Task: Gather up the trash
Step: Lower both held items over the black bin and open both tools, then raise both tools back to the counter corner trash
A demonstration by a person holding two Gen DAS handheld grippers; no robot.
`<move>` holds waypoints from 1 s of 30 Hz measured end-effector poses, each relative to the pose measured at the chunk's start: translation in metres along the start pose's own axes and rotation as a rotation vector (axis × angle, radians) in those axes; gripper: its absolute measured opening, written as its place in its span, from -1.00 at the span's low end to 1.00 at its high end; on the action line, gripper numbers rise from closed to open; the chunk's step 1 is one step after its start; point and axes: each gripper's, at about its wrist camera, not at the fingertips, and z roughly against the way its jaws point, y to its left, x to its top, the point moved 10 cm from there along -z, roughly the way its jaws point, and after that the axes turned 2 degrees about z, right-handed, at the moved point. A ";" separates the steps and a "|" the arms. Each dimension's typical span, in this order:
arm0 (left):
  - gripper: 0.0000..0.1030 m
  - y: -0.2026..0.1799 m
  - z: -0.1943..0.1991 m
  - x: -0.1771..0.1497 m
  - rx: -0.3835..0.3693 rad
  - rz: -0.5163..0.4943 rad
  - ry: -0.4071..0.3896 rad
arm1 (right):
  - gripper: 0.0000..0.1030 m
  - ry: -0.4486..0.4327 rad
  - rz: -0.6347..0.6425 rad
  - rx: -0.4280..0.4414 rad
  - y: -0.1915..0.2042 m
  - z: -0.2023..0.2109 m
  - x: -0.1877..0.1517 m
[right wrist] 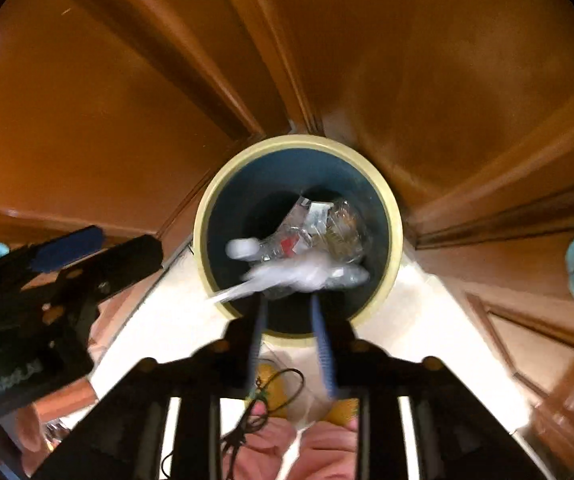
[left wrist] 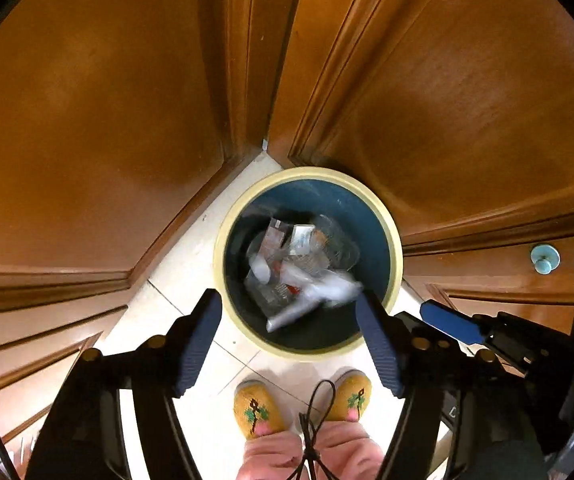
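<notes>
A round bin [right wrist: 207,216] with a cream rim stands in a corner of brown wooden panels, holding clear plastic wrappers [right wrist: 327,228]. The right gripper [right wrist: 289,300] points down over it, jaws slightly apart, a blurred white plastic piece [right wrist: 299,274] just beyond the tips.

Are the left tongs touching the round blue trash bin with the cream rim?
Apart. In the left wrist view the left tongs stand open above the round blue trash bin with the cream rim.
</notes>
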 end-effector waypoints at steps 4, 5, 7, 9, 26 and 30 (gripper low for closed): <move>0.32 -0.002 0.005 -0.001 0.004 0.007 0.009 | -0.45 -0.001 0.006 -0.011 0.001 0.008 -0.008; 0.32 -0.003 0.008 -0.001 0.003 0.012 0.011 | -0.45 0.001 0.012 -0.013 0.002 0.011 -0.011; 0.32 -0.003 0.017 0.000 -0.005 0.020 0.009 | -0.45 0.006 0.020 -0.014 0.004 0.019 -0.013; 0.32 -0.001 0.026 0.003 -0.011 0.023 0.003 | -0.45 0.002 0.024 -0.010 0.006 0.031 -0.016; 0.44 -0.059 0.260 0.029 -0.038 -0.170 -0.210 | -0.45 -0.131 -0.025 0.025 0.032 0.253 -0.015; 0.44 -0.076 0.319 0.039 -0.062 -0.233 -0.266 | -0.45 -0.223 -0.021 0.015 0.035 0.316 -0.001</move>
